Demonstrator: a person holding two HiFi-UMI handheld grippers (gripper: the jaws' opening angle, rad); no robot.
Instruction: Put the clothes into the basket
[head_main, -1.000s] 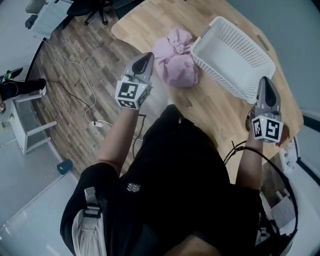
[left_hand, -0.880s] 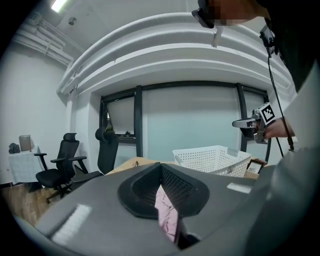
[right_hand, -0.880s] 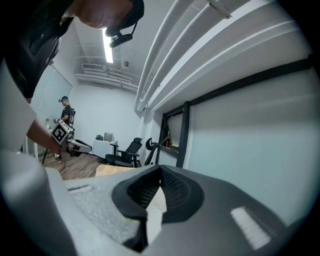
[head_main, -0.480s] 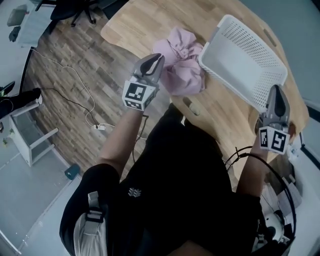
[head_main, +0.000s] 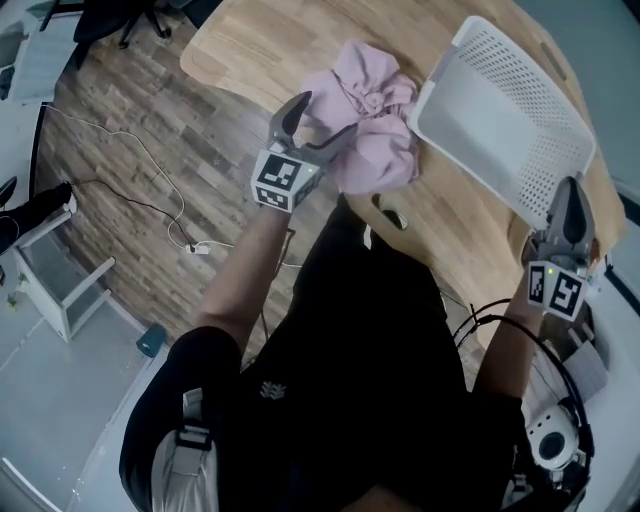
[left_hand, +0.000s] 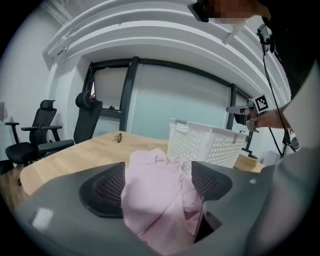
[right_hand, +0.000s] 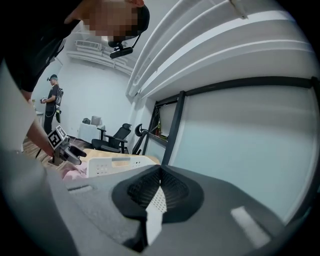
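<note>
Two claws over the table. Left claw: just been opening, now spread wide, pink clothes bunched between the pads, not pinched. Basket just beyond that claw and to its right, close beside the clothes. Right claw: closed tight on the basket's near corner, a strip of white mesh wall pinched between the pads.

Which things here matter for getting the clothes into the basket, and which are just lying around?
For the job: pink clothes, white basket, wooden table.
Just lying about: office chairs, floor cable, small teal object on the floor.
</note>
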